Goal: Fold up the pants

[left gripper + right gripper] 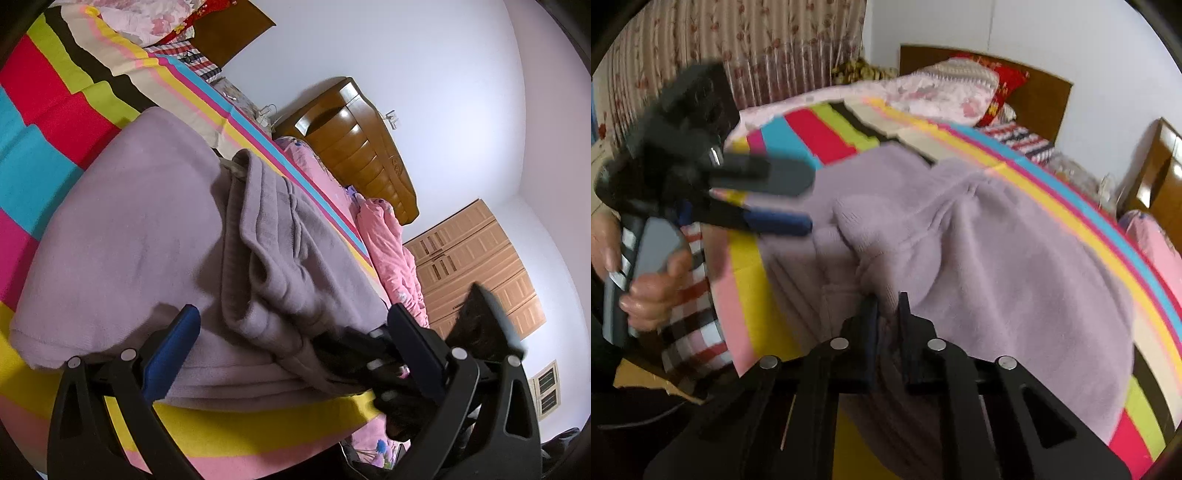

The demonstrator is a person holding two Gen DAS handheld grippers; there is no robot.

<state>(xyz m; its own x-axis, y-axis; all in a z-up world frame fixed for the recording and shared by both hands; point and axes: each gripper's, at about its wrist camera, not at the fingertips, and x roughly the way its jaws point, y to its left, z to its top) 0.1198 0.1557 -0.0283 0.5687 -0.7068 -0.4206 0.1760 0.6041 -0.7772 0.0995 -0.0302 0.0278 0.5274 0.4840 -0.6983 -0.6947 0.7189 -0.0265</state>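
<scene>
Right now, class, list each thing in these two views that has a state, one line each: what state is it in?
Lilac fleece pants: partly folded, bunched, lying on the bed.
Striped multicoloured blanket: spread flat under the pants.
Left tool: open, nothing between its fingers.
Right tool: shut on the pants' near edge.
Brown wooden wardrobe: doors closed.
Floral striped curtain: drawn.

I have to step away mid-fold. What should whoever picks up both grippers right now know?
Right hand-held gripper: shut on the near edge of the lilac fleece pants.
Left hand-held gripper: open, empty, hovering over the pants' left side.
The pants lie bunched in layers on the bright striped bedspread, near the bed's edge; the ribbed waistband is folded over on top.
Done: a rough first fold, it seems.
Left: smooth the bunching and finish the fold.
</scene>
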